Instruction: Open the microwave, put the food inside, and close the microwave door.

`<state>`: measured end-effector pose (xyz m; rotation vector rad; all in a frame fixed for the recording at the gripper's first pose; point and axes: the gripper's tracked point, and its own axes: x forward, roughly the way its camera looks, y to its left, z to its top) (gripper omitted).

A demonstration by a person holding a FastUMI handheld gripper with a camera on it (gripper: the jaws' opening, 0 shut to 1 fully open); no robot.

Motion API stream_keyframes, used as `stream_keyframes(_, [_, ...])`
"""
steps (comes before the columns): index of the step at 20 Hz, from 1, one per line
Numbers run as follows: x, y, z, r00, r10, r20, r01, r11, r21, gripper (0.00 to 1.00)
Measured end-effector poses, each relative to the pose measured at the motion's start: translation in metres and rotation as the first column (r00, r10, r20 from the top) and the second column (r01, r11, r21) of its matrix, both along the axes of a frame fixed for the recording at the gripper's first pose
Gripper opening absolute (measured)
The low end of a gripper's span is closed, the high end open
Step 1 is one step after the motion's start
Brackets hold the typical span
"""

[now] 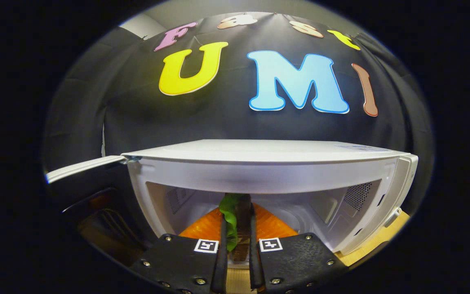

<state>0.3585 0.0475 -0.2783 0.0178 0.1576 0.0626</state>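
An orange ridged food item with green leaf is gripped by the claw. It is held at the mouth of the white microwave, whose door is swung open.

My tongs have rough, grainy matt plates fastened with shiny metal screws. Between their fingers sits glossy, ridged orange plastic food with a smooth green leaf. The microwave is smooth white plastic or painted metal with a soft sheen. Beneath lies pale matt wood tabletop.
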Motion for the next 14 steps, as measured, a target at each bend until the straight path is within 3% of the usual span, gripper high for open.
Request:
stream_keyframes(5, [0.030,-0.033,-0.001,0.998,-0.058,0.013,0.058,0.998,-0.024,0.38])
stream_keyframes(8, [0.045,-0.067,-0.010,0.988,-0.153,-0.008,0.152,0.985,-0.083,0.49])
stream_keyframes(10, [0.047,-0.080,-0.018,0.985,-0.170,-0.034,0.166,0.981,-0.100,0.54])
stream_keyframes(12, [0.043,-0.087,-0.025,0.982,-0.174,-0.070,0.167,0.981,-0.100,0.69])
stream_keyframes(14, [0.037,-0.080,-0.031,0.986,-0.131,-0.106,0.120,0.988,-0.097,0.85])
